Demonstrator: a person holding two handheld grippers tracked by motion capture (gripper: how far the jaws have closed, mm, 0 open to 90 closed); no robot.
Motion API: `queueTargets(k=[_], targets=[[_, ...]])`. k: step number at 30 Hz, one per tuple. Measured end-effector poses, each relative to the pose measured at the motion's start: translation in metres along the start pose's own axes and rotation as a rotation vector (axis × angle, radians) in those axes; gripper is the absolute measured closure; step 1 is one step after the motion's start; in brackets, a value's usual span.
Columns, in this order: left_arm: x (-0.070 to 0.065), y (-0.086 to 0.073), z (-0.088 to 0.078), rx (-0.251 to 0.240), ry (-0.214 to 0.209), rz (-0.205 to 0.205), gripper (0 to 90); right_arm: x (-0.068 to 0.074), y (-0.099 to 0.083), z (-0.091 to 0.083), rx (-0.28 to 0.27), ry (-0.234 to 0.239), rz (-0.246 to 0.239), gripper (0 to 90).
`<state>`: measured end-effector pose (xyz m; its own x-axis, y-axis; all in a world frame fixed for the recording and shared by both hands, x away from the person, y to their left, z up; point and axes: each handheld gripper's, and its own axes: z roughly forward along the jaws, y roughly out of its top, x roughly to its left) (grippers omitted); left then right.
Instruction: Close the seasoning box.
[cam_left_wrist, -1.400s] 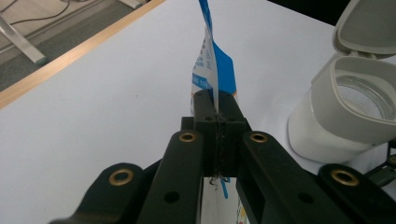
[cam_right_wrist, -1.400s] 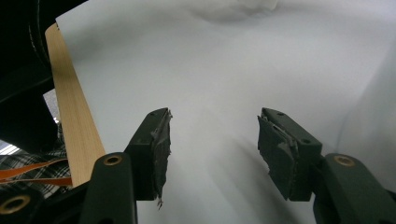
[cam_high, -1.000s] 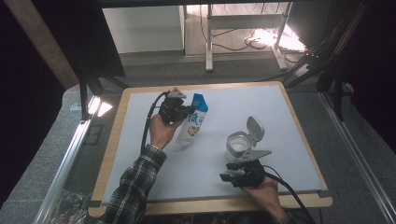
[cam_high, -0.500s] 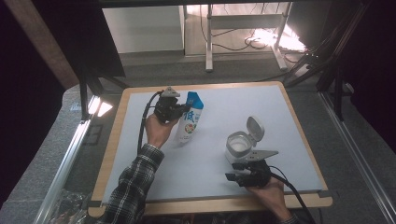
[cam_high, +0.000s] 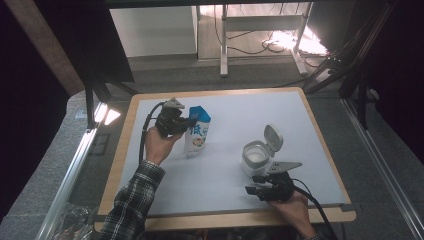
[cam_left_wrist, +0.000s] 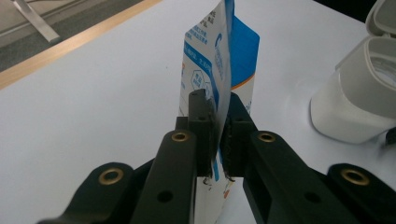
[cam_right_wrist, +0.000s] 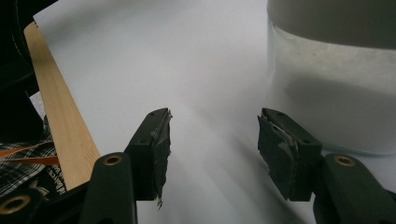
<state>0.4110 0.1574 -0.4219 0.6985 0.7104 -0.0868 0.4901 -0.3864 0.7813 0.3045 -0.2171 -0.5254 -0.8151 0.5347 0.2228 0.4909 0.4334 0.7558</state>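
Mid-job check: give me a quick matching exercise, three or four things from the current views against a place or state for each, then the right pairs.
Things:
1. left gripper
2. right gripper
3. white container
4. blue-and-white pouch

States:
A. lid flipped open
B. jaws apart, nothing between them
C. standing on the white mat, pinched at one edge
D. jaws around a thin pouch edge, having just eased open a little

Pairs: 1-D, 2-B, 3-A, 4-C
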Motion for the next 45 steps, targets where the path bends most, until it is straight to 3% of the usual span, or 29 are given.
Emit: queueTargets(k=[7, 10, 24, 28, 36, 45], targets=[[0.000, -0.009, -0.006, 0.055, 0.001, 0.023, 82.3, -0.002, -0.002, -0.003, 0.001, -0.008, 0.006, 44.1], [0.002, -0.011, -0.010, 0.058, 0.016, 0.023, 87.2, -0.002, -0.002, -0.004, 0.003, -0.009, 0.006, 44.1], [0.022, -0.014, -0.009, -0.035, 0.129, -0.056, 89.4, -0.011, -0.007, -0.013, 0.011, -0.048, 0.021, 43.9], [0.028, -0.019, -0.007, -0.046, 0.111, -0.088, 88.9, -0.014, -0.008, -0.016, 0.011, -0.063, 0.028, 43.9], [0.028, -0.023, -0.006, -0.045, 0.082, -0.095, 78.0, -0.019, -0.010, -0.020, 0.013, -0.088, 0.035, 43.9], [0.022, -0.026, -0.003, -0.043, 0.093, -0.081, 60.2, -0.026, -0.011, -0.028, 0.000, -0.112, 0.048, 44.0]])
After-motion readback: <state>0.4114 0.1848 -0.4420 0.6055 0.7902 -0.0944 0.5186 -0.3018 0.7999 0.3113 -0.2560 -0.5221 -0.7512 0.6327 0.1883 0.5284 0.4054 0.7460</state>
